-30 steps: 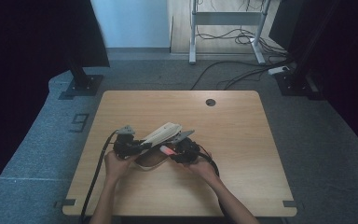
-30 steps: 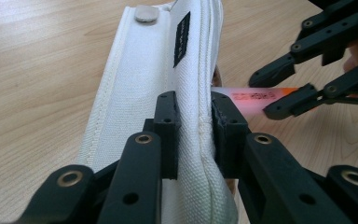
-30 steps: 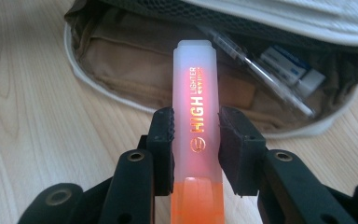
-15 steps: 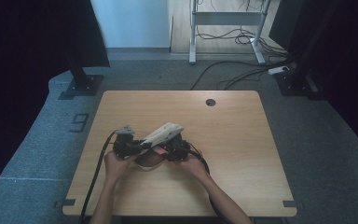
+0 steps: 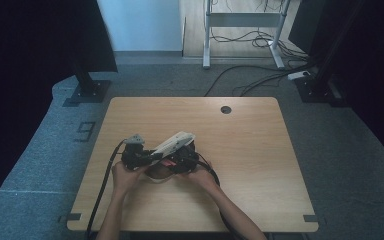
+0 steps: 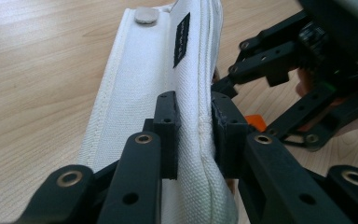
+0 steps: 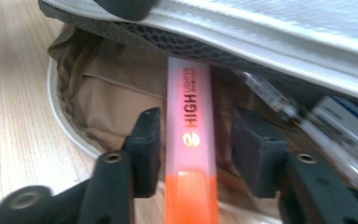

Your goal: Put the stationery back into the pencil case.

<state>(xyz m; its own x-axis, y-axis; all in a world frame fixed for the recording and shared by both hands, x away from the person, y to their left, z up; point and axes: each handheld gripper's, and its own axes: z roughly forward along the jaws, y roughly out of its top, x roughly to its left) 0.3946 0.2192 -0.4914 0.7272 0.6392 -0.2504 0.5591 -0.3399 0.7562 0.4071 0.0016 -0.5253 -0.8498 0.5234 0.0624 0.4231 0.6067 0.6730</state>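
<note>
Between your right claw (image 7: 196, 154) jaws lies the orange highlighter (image 7: 189, 140), lengthwise, its tip already past the mouth of the white pencil case (image 7: 279, 32). Gaps show on both sides of the barrel: the jaws have just been opening and no longer press on it. Judged released, or very nearly.

Left claw (image 6: 193, 135): pressed together on the upper flap of the pencil case (image 6: 168, 93), pinching the fabric near the zip seam and holding the mouth up. Tan lining and a clear pen (image 7: 265, 95) show inside, toward the right of the right gripper view.

From the high view, both claws meet at lower left of centre of the worktop (image 5: 260, 150), left claw (image 5: 139, 156) and right claw (image 5: 176, 161) close together, with the case (image 5: 172, 142) tilted up between them.

Status: case opened and held; highlighter part-way in, orange rear end outside the mouth. Left to do, by my reading: seat the highlighter fully, withdraw your right claw, lower the flap, close the zip.
</note>
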